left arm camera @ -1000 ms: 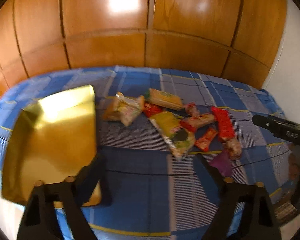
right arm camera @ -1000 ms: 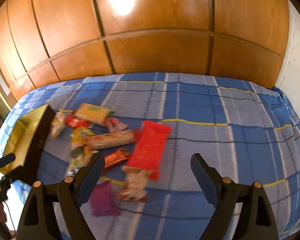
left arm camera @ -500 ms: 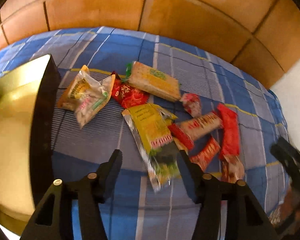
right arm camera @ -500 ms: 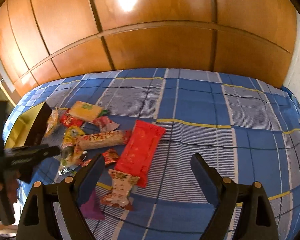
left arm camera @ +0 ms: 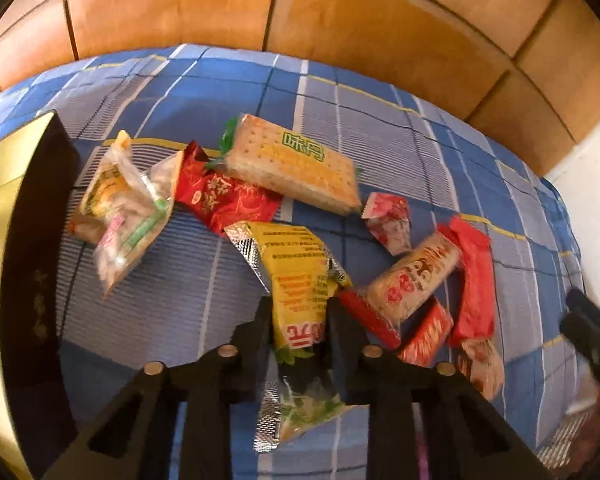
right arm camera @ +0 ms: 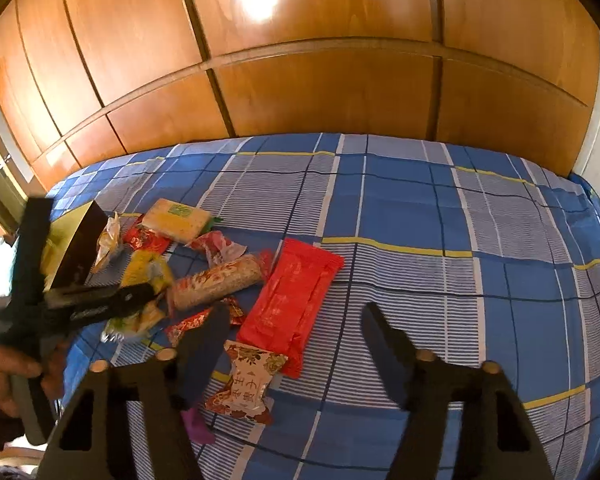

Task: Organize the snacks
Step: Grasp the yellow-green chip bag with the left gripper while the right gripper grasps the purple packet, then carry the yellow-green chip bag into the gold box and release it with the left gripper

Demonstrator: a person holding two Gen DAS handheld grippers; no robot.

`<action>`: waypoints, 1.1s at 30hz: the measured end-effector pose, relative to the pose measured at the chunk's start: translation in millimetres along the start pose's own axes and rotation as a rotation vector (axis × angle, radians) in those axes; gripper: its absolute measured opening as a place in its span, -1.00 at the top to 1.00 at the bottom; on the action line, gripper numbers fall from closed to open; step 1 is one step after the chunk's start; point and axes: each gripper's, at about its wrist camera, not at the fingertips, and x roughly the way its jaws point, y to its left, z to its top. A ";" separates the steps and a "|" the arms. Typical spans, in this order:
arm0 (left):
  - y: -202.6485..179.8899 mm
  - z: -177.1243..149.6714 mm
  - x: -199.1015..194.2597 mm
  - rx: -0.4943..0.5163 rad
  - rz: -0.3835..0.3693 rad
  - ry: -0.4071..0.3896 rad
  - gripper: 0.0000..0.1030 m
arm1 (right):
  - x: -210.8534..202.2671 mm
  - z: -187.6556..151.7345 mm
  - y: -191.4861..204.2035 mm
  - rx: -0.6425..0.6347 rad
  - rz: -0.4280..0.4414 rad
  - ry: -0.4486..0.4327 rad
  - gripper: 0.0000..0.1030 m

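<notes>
Gripping the yellow snack packet, the left gripper has its jaws closed tight on the pack's mid-section; the pack's foil end hangs toward the camera below the fingers.

Fig. legend, left wrist view: snacks lie in a loose pile on a bed w/ blue plaid sheet, approx. mid-sheet, nearer its left edge than its right. Gold box w/ dark side wall sits at the sheet's left edge. Just beside the box: clear cracker bag. Next to it, red foil packet, partly under the biscuit pack w/ green lettering. Right of the held pack: round biscuit roll, long red packet, small red-gold wrapper.

Right wrist view: right gripper is part open, jaws closing, w/ no pad contact seen. Floral candy packet and the near end of the long red packet lie on the sheet between the fingers. A purple wrapper shows by the left finger. A hand holding the left gripper's handle appears at the picture's left edge. Wooden panelled wall stands behind the bed's far edge.
</notes>
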 end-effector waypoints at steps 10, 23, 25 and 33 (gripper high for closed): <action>15.3 -62.3 -41.9 0.074 -0.012 -0.037 0.56 | -1.2 -21.7 42.1 -0.086 0.231 0.132 0.07; 47.4 -67.3 -120.2 0.023 -0.085 -0.195 0.56 | 41.9 -64.4 95.0 -0.209 0.130 0.239 0.14; 60.6 -66.8 -137.9 0.002 -0.081 -0.233 0.56 | 46.8 -65.2 96.4 -0.211 0.119 0.237 0.26; 149.4 -52.7 -167.0 -0.153 0.065 -0.309 0.56 | 44.9 -71.0 96.1 -0.192 0.116 0.234 0.29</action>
